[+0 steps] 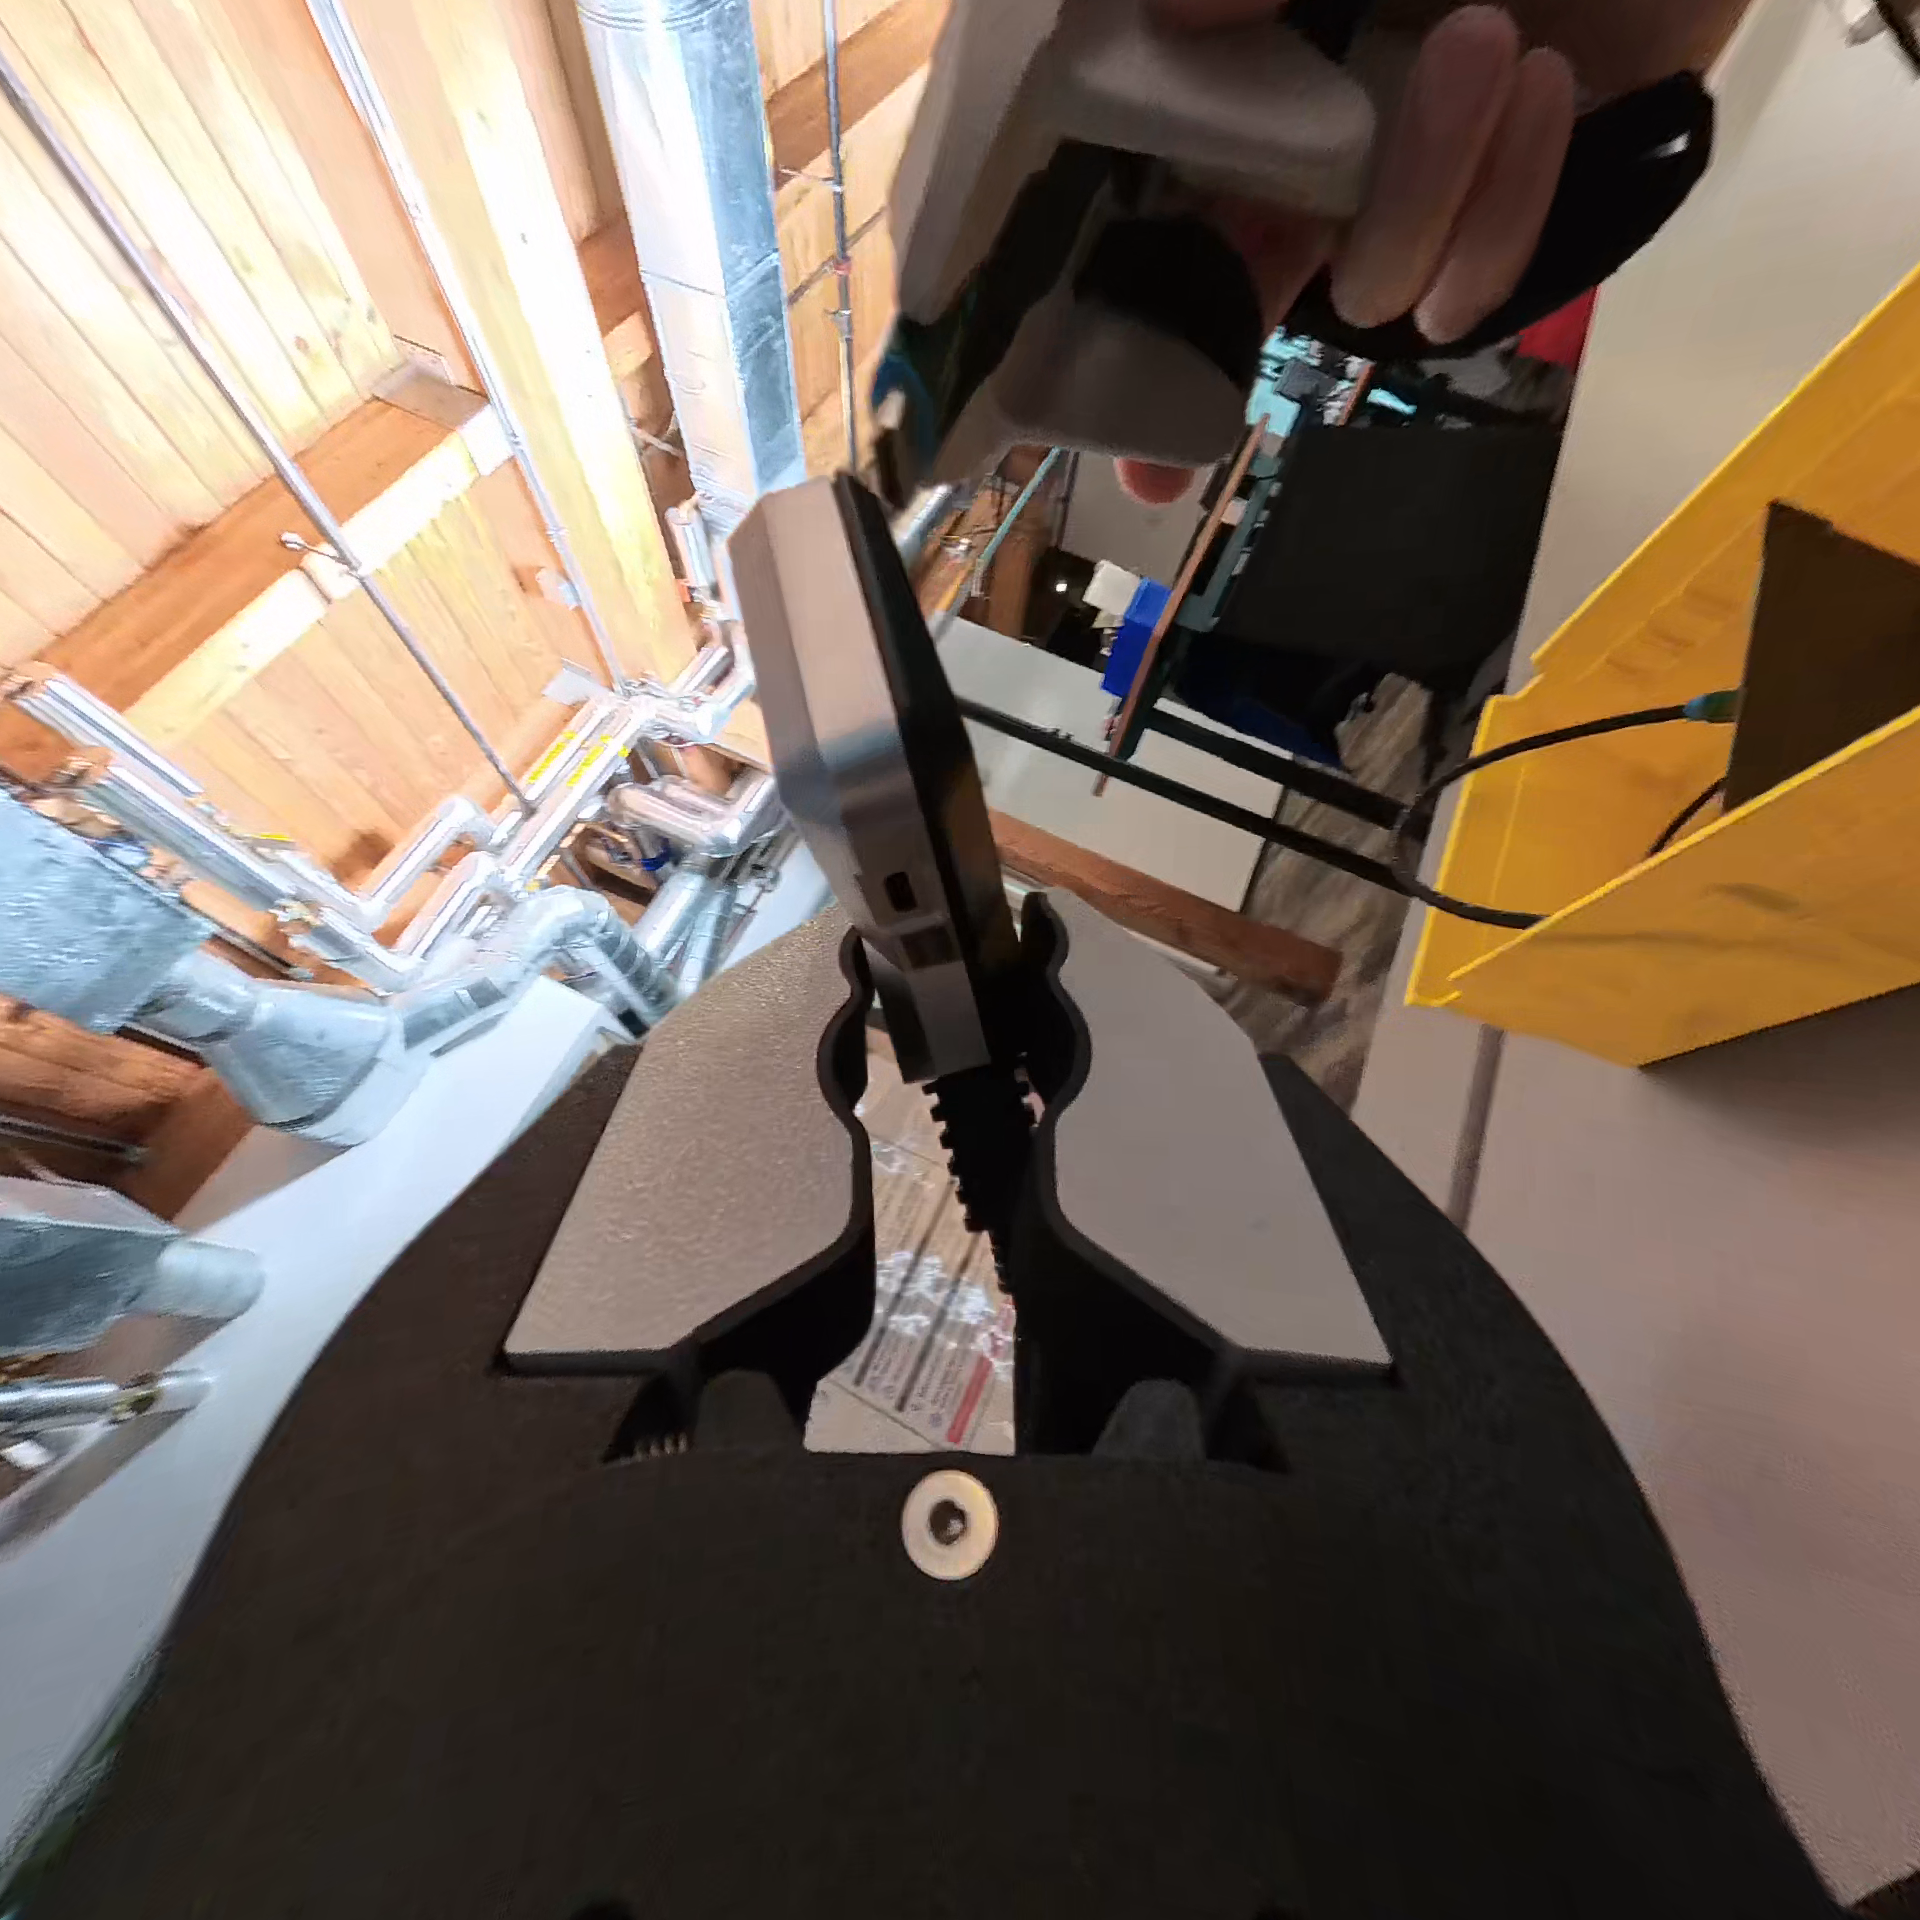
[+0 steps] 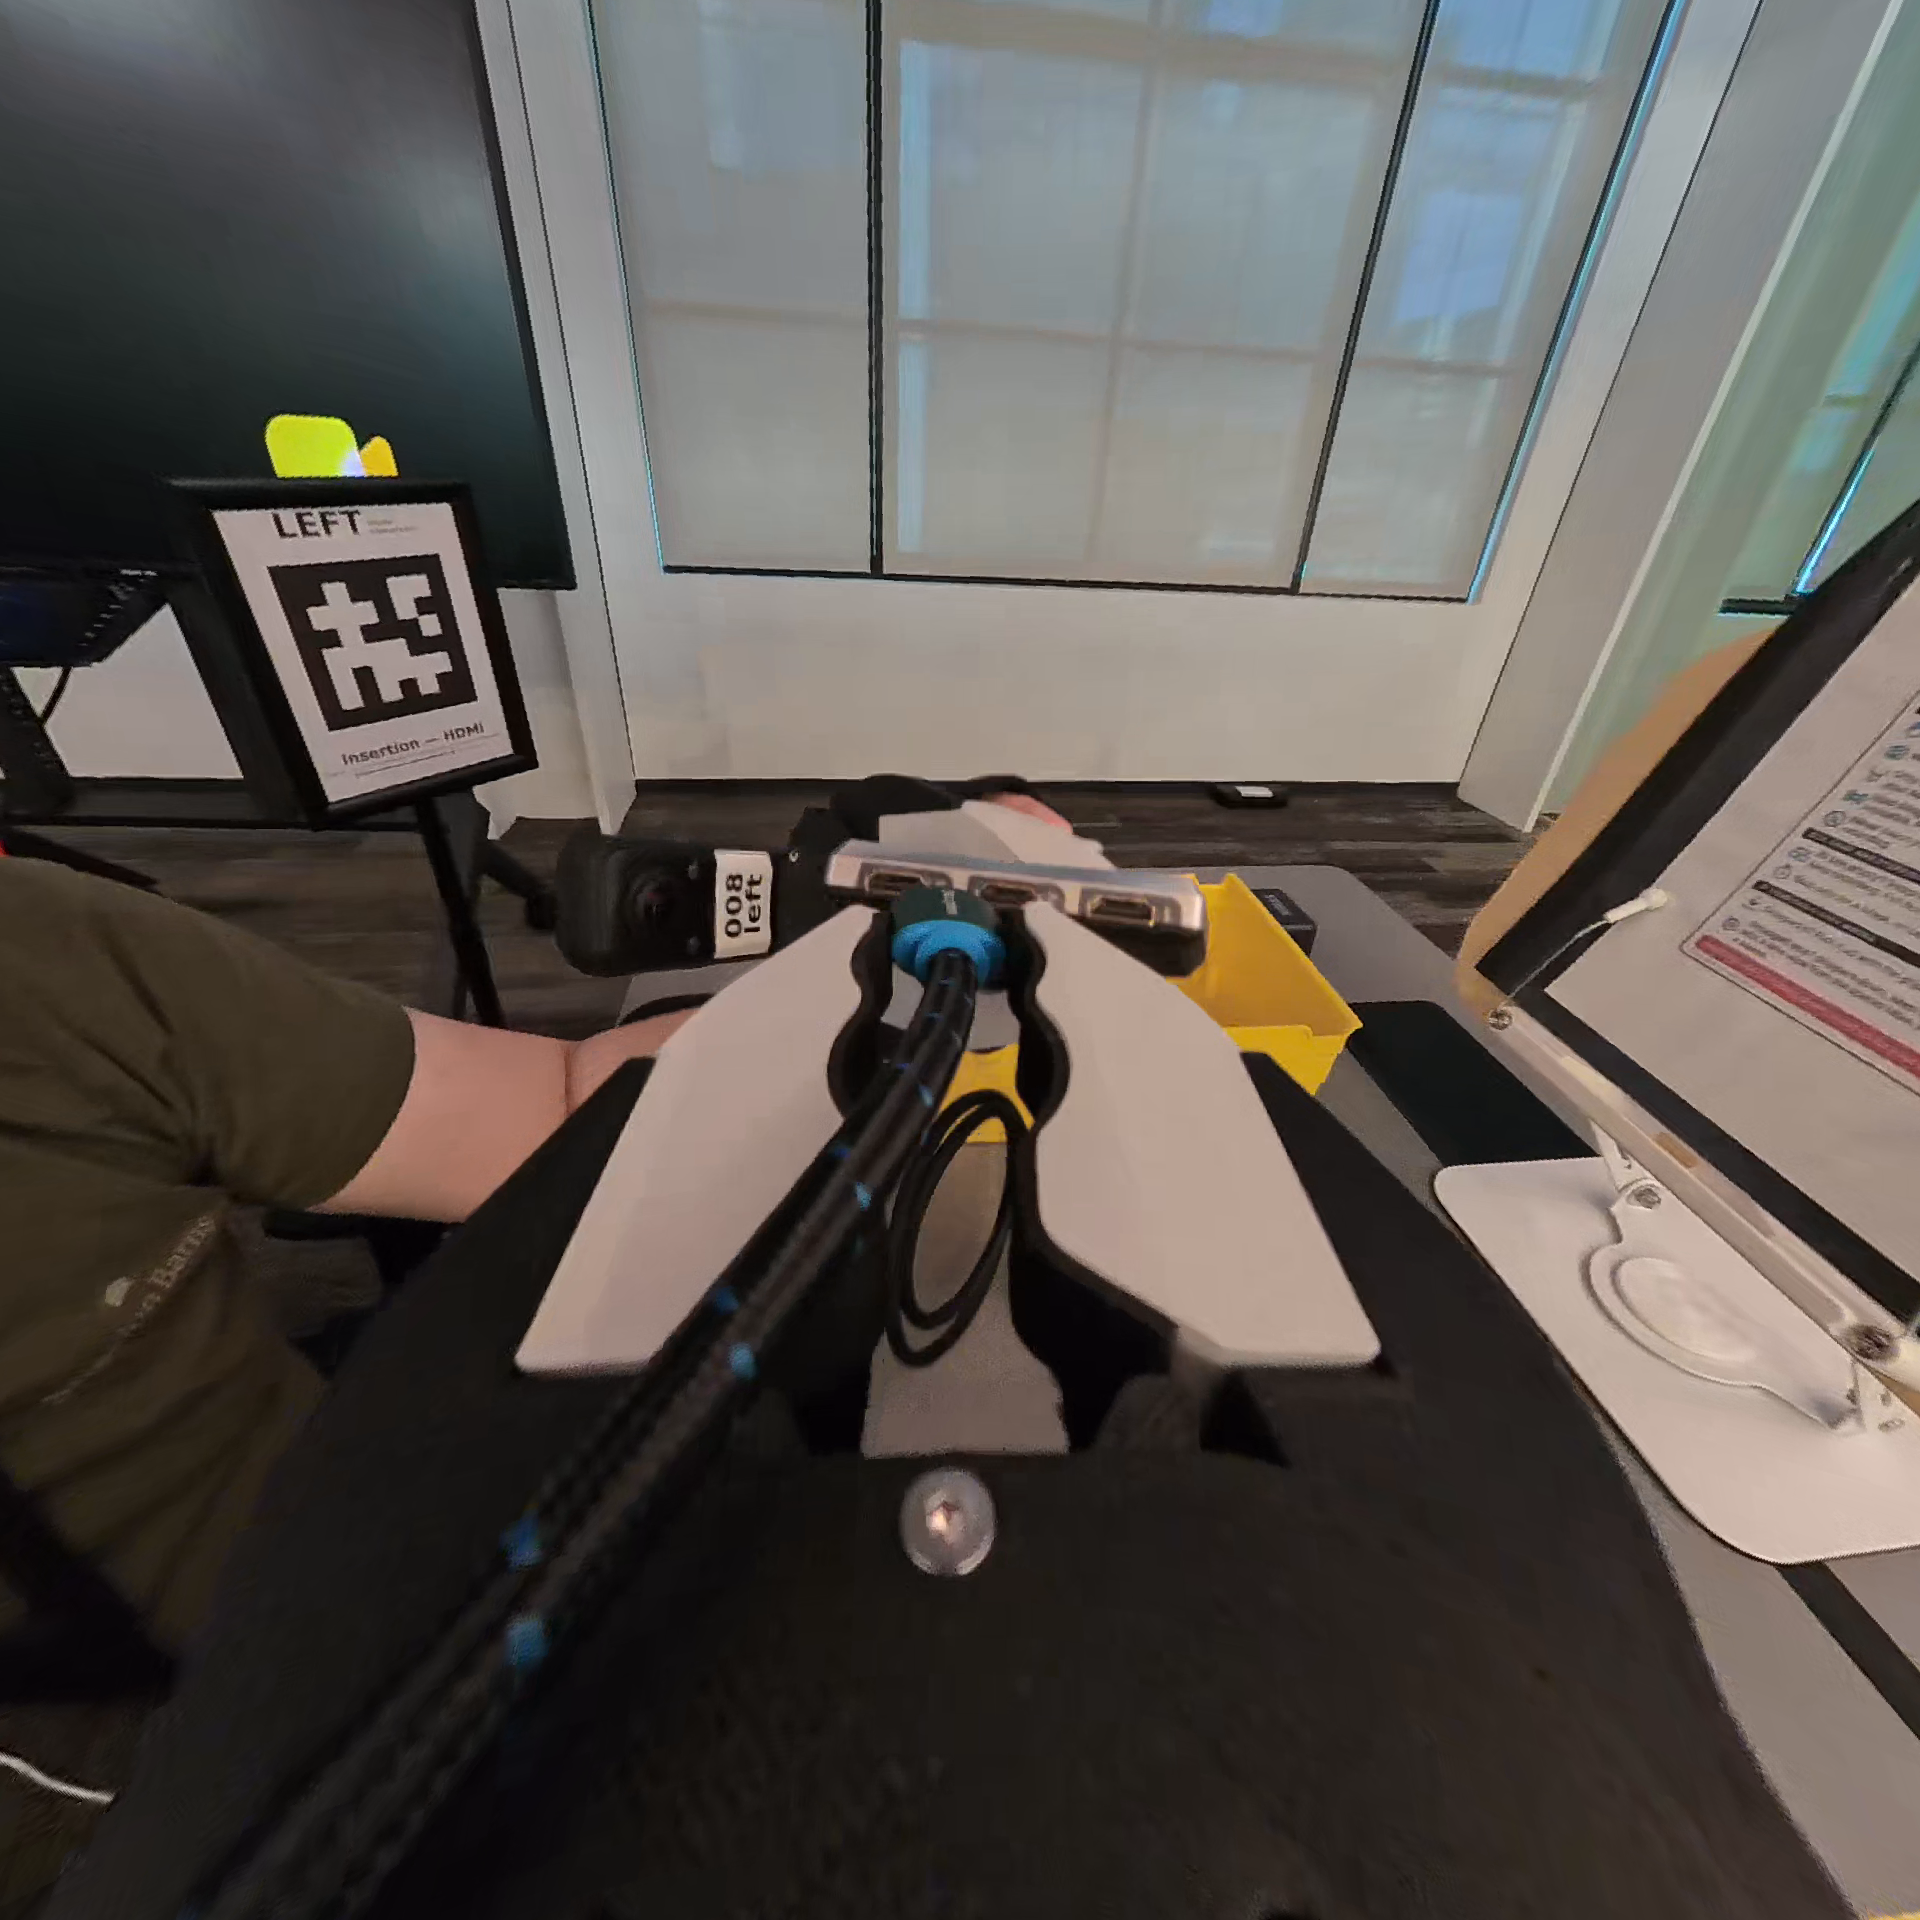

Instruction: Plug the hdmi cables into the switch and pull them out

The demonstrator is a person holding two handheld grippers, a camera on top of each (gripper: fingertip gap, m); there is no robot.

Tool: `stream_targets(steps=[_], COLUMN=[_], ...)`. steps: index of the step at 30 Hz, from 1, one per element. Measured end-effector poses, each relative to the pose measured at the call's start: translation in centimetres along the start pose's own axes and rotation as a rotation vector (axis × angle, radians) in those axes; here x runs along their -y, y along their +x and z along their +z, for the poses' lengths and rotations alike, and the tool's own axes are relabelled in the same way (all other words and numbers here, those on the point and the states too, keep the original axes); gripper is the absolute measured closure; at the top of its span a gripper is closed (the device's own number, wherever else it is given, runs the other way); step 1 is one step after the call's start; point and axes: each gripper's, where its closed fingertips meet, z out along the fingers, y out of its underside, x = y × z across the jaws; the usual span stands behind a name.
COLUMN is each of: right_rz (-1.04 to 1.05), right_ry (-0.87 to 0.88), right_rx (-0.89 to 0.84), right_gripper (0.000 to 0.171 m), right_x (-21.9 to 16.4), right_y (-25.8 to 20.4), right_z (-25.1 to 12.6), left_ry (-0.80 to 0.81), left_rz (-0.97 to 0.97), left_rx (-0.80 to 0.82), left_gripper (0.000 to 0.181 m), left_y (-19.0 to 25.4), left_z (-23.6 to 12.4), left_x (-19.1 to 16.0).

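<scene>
Left gripper (image 1: 951, 997) clamps the switch (image 2: 1018, 894); right gripper (image 2: 951, 971) grips the HDMI plug (image 2: 940, 920) at the first port, two ports empty.

One switch (image 2: 1018, 896), one braided cable (image 2: 727, 1340), two tools (image 2: 948, 961).

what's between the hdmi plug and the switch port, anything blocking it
Nothing visible. The right tool holds the blue hdmi plug right at the left of the three ports on the switch, which the left tool grips. Whether it is seated cannot be told.
</scene>
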Motion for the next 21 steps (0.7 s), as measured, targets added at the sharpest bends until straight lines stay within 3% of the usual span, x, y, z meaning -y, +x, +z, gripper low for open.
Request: stream_targets(steps=[11, 21], right_rz=[-0.033, -0.018], right_ry=[-0.027, -0.059], right_rx=[-0.022, -0.075], right_gripper=[0.149, 0.149], right_x=[0.0, -0.5], right_y=[-1.1, 0.5], right_z=[0.0, -0.9], left_ry=[0.104, 0.077], left_rz=[0.002, 0.108], left_rx=[0.072, 0.025], left_gripper=[0.155, 0.155], left_y=[-0.9, 1.1], left_z=[-1.1, -0.3], left_x=[2.3, 2.6])
